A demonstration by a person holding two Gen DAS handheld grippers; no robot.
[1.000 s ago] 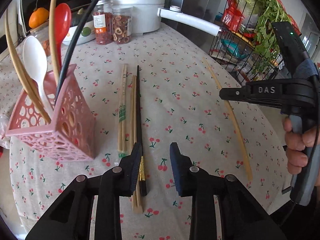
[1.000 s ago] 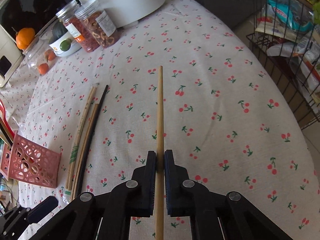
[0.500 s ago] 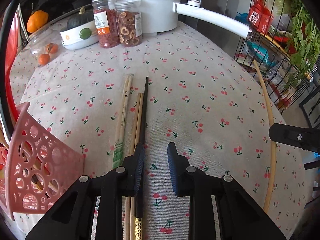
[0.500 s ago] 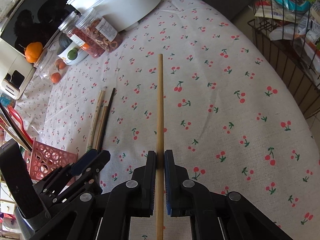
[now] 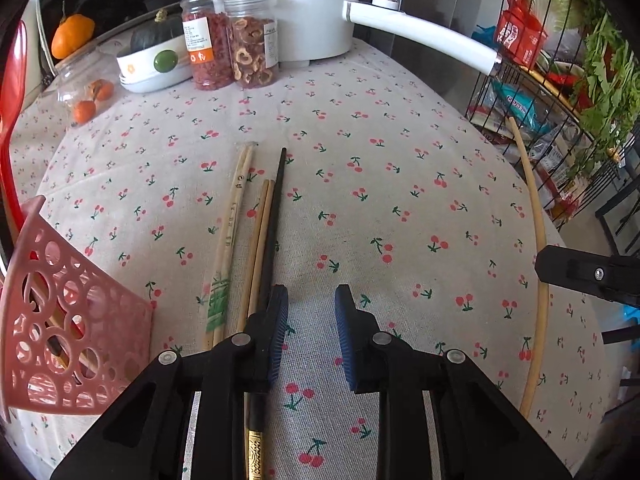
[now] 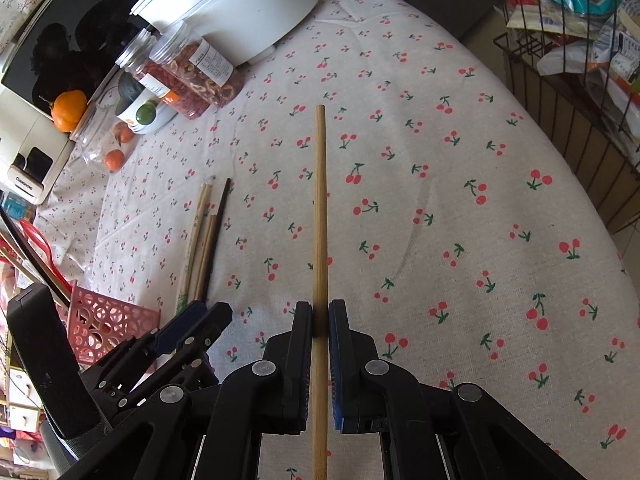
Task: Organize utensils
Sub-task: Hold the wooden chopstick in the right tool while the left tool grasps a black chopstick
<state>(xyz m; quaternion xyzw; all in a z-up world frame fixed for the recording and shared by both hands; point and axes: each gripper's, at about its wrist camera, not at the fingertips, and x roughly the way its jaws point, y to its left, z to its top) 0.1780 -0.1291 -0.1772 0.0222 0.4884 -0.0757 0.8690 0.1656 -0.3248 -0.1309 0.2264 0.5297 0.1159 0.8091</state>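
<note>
My left gripper (image 5: 311, 308) hangs open low over the cherry-print cloth, nothing between its pads. A black chopstick (image 5: 276, 208) runs under its left finger, beside two brown chopsticks (image 5: 258, 232) and a paper-sleeved bamboo pair (image 5: 234, 216). The pink perforated holder (image 5: 76, 332) stands at the left with a red spoon (image 5: 8, 120) in it. My right gripper (image 6: 320, 312) is shut on a long bamboo stick (image 6: 320, 200) that points away over the table. In the right wrist view the left gripper (image 6: 204, 316) sits at the near ends of the chopsticks (image 6: 204, 240), next to the holder (image 6: 104, 328).
At the back stand a white pot (image 5: 304, 8) with a long handle (image 5: 420, 40), two jars (image 5: 228, 52), a bowl (image 5: 156, 64) and small oranges (image 5: 84, 110). A wire rack (image 5: 560, 100) of vegetables stands past the table's right edge.
My left gripper has moved away from the holder and down along the chopsticks; the holder has slid to the left edge. It has come into the right wrist view. The right grip holds.
</note>
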